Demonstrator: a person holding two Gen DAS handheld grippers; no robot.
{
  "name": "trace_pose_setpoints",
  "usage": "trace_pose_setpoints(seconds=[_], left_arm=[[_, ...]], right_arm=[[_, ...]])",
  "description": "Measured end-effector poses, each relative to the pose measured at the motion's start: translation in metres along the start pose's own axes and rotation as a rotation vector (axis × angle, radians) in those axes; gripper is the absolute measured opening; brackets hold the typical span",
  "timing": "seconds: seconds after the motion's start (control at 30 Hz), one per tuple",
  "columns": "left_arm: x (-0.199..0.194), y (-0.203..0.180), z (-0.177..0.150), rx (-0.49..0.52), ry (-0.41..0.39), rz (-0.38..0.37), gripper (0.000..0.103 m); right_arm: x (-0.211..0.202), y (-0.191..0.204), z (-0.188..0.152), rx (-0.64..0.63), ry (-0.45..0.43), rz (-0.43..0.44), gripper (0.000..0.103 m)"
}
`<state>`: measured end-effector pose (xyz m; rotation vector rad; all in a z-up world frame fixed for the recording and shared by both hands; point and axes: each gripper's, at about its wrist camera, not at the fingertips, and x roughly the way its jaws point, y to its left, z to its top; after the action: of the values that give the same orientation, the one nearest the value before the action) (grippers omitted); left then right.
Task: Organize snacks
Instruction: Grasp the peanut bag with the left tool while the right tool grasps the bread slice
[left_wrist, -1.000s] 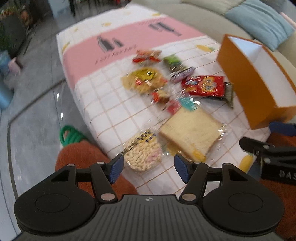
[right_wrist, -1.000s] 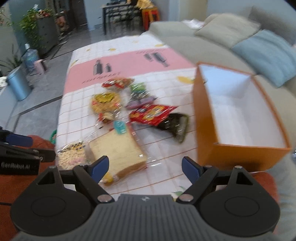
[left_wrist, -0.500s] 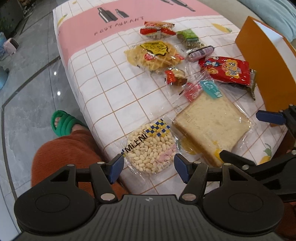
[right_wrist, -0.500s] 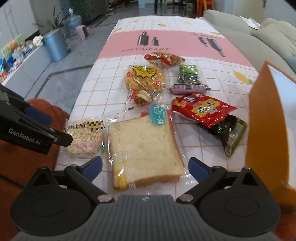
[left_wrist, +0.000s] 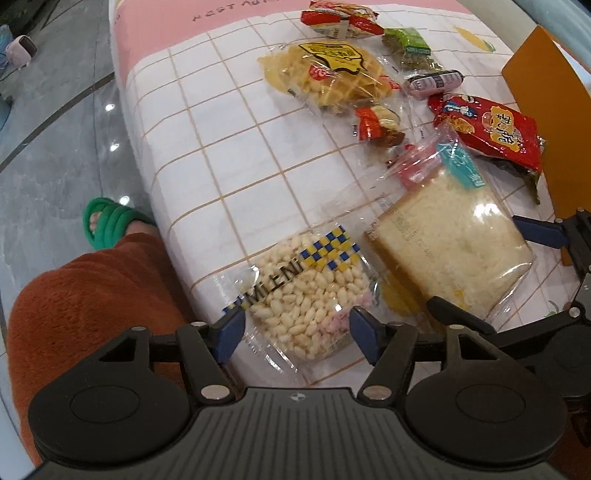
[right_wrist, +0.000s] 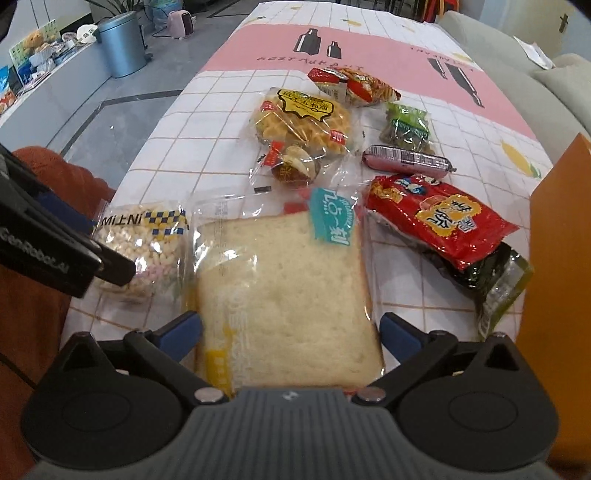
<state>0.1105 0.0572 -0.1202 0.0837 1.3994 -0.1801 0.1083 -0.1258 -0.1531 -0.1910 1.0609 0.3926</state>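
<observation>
Left gripper (left_wrist: 297, 334) jaws widening, standing spread either side of the puffed rice bag (left_wrist: 301, 295) at the table's (left_wrist: 229, 155) near edge, not pinching it, right gripper (right_wrist: 290, 332) jaws spread wide, straddling the bread pack (right_wrist: 280, 291), pads clear, orange box (right_wrist: 561, 236) sitting at the right edge.

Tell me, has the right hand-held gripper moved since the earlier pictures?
Yes. The right hand-held gripper has come down and closer to the sandwich, which now lies between its open jaws on the tablecloth.
</observation>
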Motion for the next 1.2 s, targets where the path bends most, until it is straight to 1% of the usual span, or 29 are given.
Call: trace_pose_setpoints(seconds=[0.07,0.17,0.23,0.33,0.4,0.43,0.57,0.63,0.8,0.93,0.97,1.0,1.03,1.07,1.1,1.13,1.17,1.2], left_arm=[[0.001,-0.001,0.002,-0.003,-0.006,-0.014,0.084],[0.006,-0.001,0.005,-0.025,-0.009,-0.033,0.092],[0.008,-0.002,0.007,-0.037,-0.017,-0.041,0.093],[0.012,-0.009,0.009,-0.017,-0.034,-0.017,0.097],[0.014,-0.014,0.01,0.007,-0.041,0.001,0.103],[0.015,-0.016,0.01,0.017,-0.046,0.007,0.103],[0.017,-0.018,0.01,0.036,-0.066,0.022,0.103],[0.019,-0.017,0.01,0.039,-0.073,0.017,0.103],[0.027,-0.021,0.01,0.054,-0.068,0.064,0.103],[0.029,-0.019,0.009,0.045,-0.064,0.079,0.103],[0.028,-0.017,0.009,0.036,-0.07,0.08,0.101],[0.026,-0.016,0.009,0.027,-0.08,0.082,0.091],[0.024,-0.015,0.008,0.019,-0.089,0.084,0.088],[0.022,-0.014,0.007,0.01,-0.093,0.077,0.085],[0.02,-0.012,0.006,0.002,-0.095,0.066,0.081],[0.019,-0.012,0.004,-0.004,-0.097,0.066,0.079],[0.017,-0.013,0.003,-0.006,-0.101,0.074,0.076],[0.015,-0.014,0.001,-0.003,-0.109,0.082,0.072]], right_arm=[[0.002,0.001,0.001,0.002,-0.009,0.002,0.1],[0.004,0.001,0.001,0.014,-0.024,0.008,0.1],[0.005,0.0,0.001,0.026,-0.029,0.013,0.1],[0.005,0.0,-0.002,0.038,-0.039,0.011,0.1],[0.005,0.0,-0.003,0.047,-0.043,0.009,0.1],[0.005,0.0,-0.003,0.051,-0.045,0.01,0.1],[0.005,-0.002,-0.005,0.055,-0.054,0.02,0.1],[0.005,-0.003,-0.006,0.054,-0.056,0.022,0.1],[0.001,-0.004,-0.011,0.065,-0.042,0.018,0.1],[-0.001,-0.006,-0.016,0.072,-0.055,0.026,0.099],[-0.001,-0.007,-0.016,0.075,-0.058,0.028,0.098],[-0.002,-0.008,-0.016,0.08,-0.062,0.03,0.097],[-0.004,-0.009,-0.017,0.087,-0.066,0.033,0.096],[-0.005,-0.01,-0.016,0.094,-0.07,0.035,0.095],[-0.008,-0.011,-0.017,0.105,-0.076,0.037,0.089],[-0.012,-0.013,-0.018,0.129,-0.093,0.025,0.079],[-0.016,-0.017,-0.018,0.152,-0.106,0.028,0.067],[-0.019,-0.021,-0.018,0.18,-0.106,0.034,0.056]])
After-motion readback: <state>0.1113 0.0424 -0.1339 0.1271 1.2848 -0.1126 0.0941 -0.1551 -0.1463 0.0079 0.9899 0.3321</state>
